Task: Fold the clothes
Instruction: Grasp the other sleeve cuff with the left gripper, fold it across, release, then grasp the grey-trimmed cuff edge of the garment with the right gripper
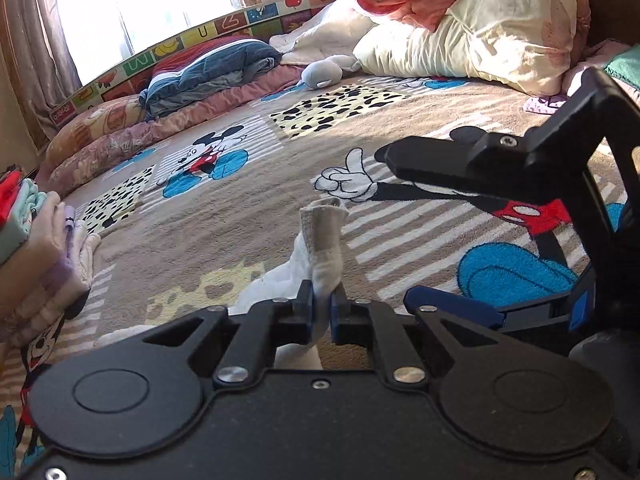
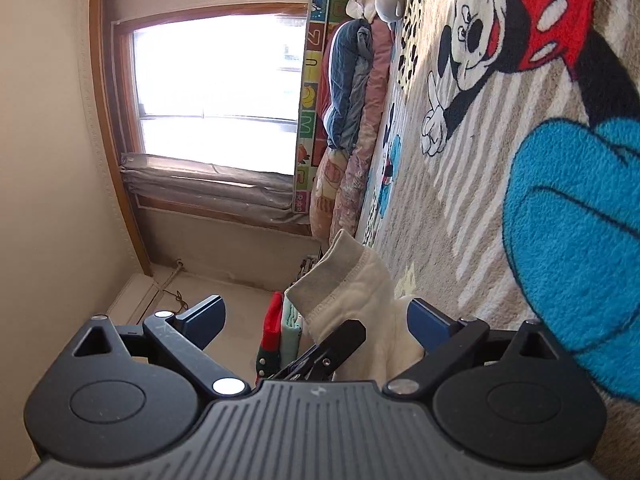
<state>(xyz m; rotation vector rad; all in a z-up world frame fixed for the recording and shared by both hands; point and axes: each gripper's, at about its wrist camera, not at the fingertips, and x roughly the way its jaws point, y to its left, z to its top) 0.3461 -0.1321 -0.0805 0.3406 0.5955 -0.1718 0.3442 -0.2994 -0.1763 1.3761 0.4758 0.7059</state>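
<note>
I am working over a wide beige plush blanket printed with cartoon mice [image 1: 224, 240], spread across a bed and filling most of both views. At its far edge a cream quilt bundled with an orange cloth [image 1: 460, 20] is lying on the right, and a folded navy and red padded cover [image 1: 208, 68] on the left. At the near left edge, a stack of folded pastel garments [image 1: 36, 236] is sitting on the blanket.

The task's thing, a small white and grey sock [image 1: 320, 248], is being held clear of the blanket at the near middle. My left gripper [image 1: 322, 312] is pinching it, its blue pads pressed together on the cloth, with the long axis running straight away from the fingers and the grey end pointing far. My right gripper [image 2: 316, 320] is spreading its fingers wide, turned on its side just right of the left one, and the sock's free end [image 2: 348, 292] is lying between those fingers, nearer the blanket-side pad. I judge the right gripper is the one placed to take that end; whether this is for doubling the sock over or the release after a fold, I cannot tell.

The left view is showing the pinch itself and the right gripper's black and blue fingers [image 1: 448, 164] beside it. The right view is showing the stitched grey cuff and the window beyond, but the pinch point is hiding behind a left finger there.
</note>
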